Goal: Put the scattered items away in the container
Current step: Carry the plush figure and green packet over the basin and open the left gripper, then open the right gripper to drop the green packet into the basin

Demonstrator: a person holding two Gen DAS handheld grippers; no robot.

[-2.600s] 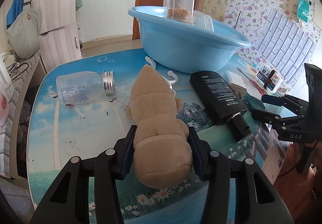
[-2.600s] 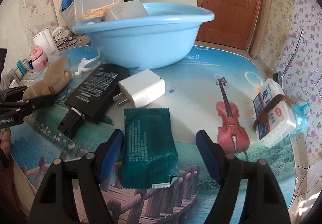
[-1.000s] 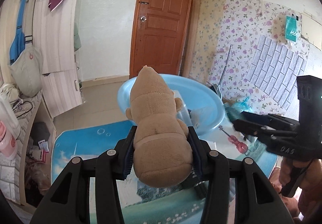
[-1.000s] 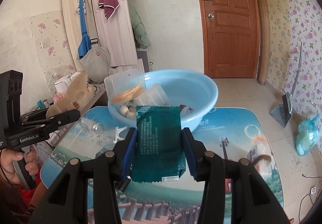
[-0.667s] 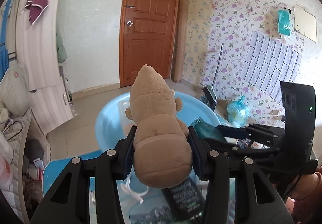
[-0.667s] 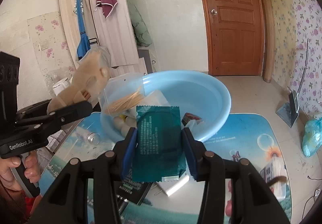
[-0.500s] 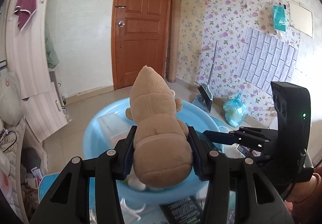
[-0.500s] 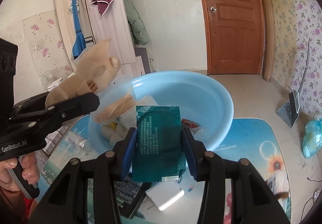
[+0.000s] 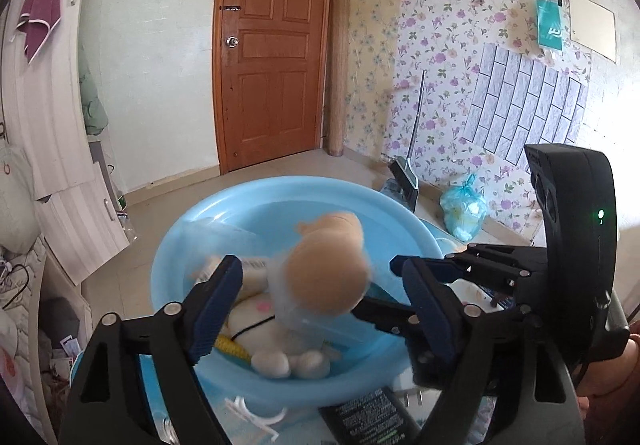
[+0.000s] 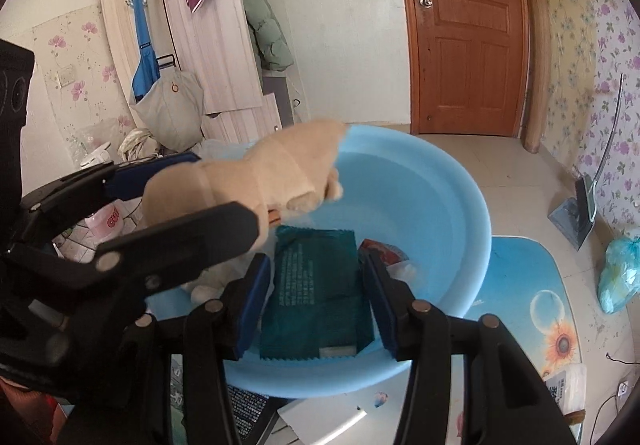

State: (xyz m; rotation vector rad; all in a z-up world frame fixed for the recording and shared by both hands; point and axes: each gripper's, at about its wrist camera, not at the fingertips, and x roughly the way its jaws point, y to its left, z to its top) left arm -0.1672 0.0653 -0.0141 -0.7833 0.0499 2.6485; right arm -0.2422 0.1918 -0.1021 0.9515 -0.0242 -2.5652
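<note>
Tan plush toy point(image 9: 328, 277), blurred, sits over my blue basin point(image 9: 192, 221), loose between my left gripper point(image 9: 320, 297) jaws, which just opened wide. My right gripper point(image 10: 316, 297) has been loosening around the green packet point(image 10: 316, 285); contact unclear. Basin contents are half hidden.

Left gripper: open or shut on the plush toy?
Open. The left gripper fingers have just spread clear of the blurred plush toy, which is dropping over the blue basin.
</note>
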